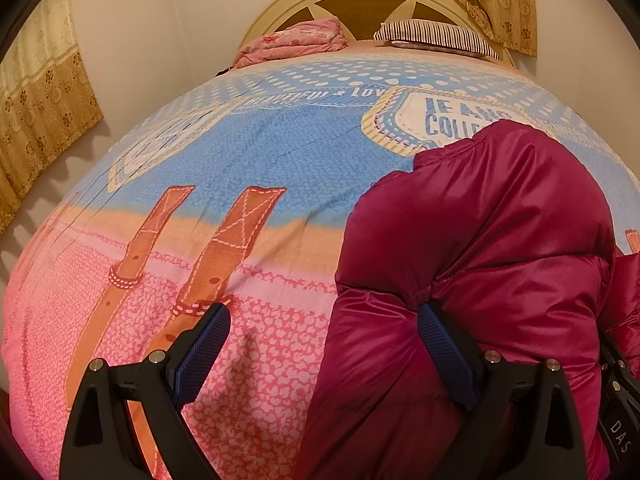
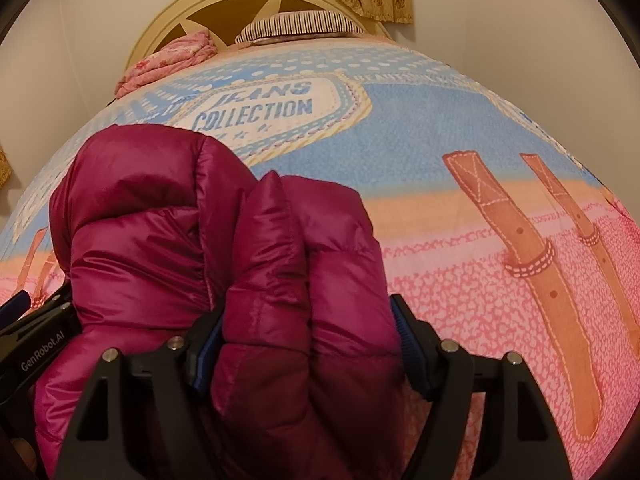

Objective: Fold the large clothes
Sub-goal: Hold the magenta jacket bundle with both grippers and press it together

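A magenta puffer jacket (image 2: 224, 264) lies bunched on the bed (image 2: 460, 296). The right gripper (image 2: 310, 340) stands wide around a thick fold. The left gripper (image 1: 324, 344) gapes, one finger against the jacket, gripping nothing.

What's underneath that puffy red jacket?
The jacket lies on a printed bedspread, blue then pink. Its "JEANS COLLECTION" label shows above it; whatever the jacket covers is hidden.
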`<state>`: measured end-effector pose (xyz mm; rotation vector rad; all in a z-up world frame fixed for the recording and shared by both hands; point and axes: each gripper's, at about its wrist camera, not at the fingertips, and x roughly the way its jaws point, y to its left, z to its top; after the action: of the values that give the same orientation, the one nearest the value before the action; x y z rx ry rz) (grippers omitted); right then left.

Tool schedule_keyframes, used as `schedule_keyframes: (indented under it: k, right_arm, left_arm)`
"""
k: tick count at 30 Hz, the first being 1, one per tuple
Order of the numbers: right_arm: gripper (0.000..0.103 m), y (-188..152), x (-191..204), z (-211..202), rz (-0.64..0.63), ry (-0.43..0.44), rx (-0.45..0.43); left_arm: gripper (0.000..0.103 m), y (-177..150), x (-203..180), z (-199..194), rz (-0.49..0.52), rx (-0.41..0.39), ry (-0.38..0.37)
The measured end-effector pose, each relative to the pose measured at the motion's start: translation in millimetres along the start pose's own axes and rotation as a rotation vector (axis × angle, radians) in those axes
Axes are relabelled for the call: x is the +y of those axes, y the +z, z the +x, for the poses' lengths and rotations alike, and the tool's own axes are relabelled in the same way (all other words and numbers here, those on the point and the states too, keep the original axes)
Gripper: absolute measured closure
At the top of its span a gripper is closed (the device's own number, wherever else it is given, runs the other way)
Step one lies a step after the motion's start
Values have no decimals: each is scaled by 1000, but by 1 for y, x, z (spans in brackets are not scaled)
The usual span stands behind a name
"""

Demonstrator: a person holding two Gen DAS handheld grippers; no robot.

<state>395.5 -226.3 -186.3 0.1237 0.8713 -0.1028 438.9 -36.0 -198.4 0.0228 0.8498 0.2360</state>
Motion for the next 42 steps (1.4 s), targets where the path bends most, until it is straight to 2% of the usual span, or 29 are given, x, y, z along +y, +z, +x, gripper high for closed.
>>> schedule_keyframes:
  k: [28,31,34,36,39,42]
  right_arm:
    - [26,2,2,3,-11,-18,9]
    - [26,3,1,2,-10,-4,10]
    - [24,1,-5,-12,-13,34,13]
    - [24,-4,-13,-30,20,86,3]
    - [24,-15,-14,-43,2,82,-27]
    - [24,-24,-10,-41,-22,65,-41]
  left_arm:
    - [7,0,0,3,-2,7,-7]
    - [7,-1,9,-9,-1,24,-48]
    - [7,-11,32,-37,-44,23,-174]
    - [7,-21,40,-53,-46,6,-224]
    - [7,-34,31,-53,7,0,-218]
    - [7,-38,29,-46,0,10,-230]
